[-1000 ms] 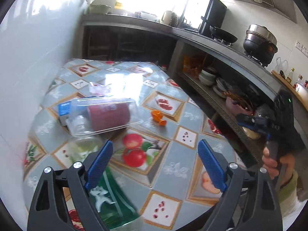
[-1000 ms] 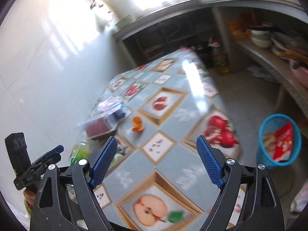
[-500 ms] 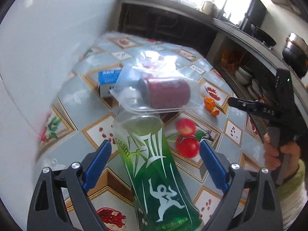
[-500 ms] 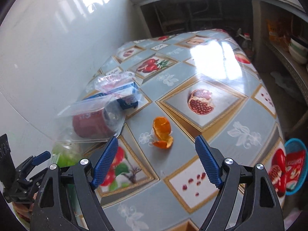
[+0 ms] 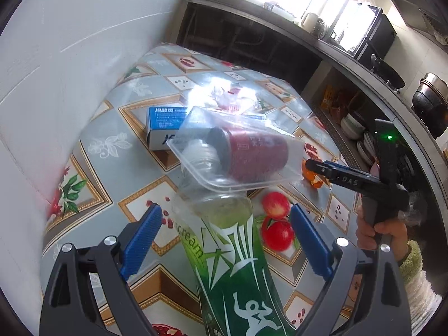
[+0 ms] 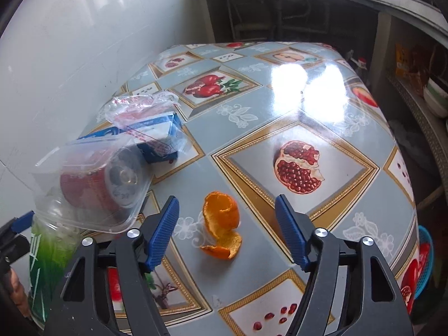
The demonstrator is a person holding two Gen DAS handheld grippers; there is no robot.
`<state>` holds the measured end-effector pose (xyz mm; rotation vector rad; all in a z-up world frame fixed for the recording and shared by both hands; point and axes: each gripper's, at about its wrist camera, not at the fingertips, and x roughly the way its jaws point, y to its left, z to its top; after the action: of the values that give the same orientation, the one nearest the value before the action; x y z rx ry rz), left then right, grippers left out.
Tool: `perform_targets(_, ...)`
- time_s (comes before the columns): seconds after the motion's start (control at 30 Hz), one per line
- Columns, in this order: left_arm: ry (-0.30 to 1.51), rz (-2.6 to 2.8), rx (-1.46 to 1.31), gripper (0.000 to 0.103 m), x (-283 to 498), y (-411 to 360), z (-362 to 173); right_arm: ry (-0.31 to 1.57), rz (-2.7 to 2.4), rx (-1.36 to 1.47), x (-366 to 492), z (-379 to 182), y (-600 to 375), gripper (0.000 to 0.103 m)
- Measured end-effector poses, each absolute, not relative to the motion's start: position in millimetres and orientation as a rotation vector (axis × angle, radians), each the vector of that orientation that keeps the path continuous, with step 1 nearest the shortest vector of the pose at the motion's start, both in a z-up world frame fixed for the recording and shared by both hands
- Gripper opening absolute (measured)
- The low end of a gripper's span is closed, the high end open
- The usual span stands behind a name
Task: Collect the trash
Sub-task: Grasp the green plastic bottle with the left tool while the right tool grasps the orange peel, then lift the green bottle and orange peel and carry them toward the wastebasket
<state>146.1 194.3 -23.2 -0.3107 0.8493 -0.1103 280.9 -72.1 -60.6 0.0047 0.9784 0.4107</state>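
One fruit-patterned tablecloth point(image 6: 243, 145) covers the table beside the white wall point(image 6: 70, 42).

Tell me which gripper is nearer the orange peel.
Right. The right gripper brackets the orange peel with open fingers; the left gripper straddles the green bottle, off to the side.

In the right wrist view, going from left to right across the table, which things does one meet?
Green bottle → red can inside the clear plastic tray → orange peel → blue basket beyond the table's right edge.
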Motion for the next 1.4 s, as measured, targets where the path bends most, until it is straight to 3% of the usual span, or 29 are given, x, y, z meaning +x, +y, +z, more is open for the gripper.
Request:
perform_targets(0.27, 0.829, -0.11, -0.279, 0.09, 144.9, 193.3, -19.8, 0.985, 0.406, -0.031, 277.8, -72.6, -65.9, 0.039)
perform_targets(0.4, 0.835, -0.109, -0.268, 0.09, 146.8, 191.7, -20.4, 0.986, 0.4, -0.022, 275.3, -72.2, -67.7, 0.021)
perform_targets(0.5, 0.857, -0.111, -0.258, 0.09, 147.8, 189.6, -23.7, 0.983, 0.397, -0.007, 271.8, -71.2, -69.2, 0.015)
perform_targets(0.9, 1.021, -0.101, -0.356, 0.09, 152.7, 192.0, -53.1, 0.993, 0.381, 0.083, 240.1, -70.1, -94.7, 0.012)
perform_targets(1.1, 1.074, -0.129, -0.543, 0.063, 151.2, 206.3, -67.2, 0.99, 0.385, 0.104, 228.5, -70.0, -105.2, 0.012)
perform_targets(1.4, 1.126, -0.07, -0.511, 0.062, 105.4, 207.9, -59.1, 0.977, 0.395, 0.138, 221.5, -67.6, -116.0, 0.012)
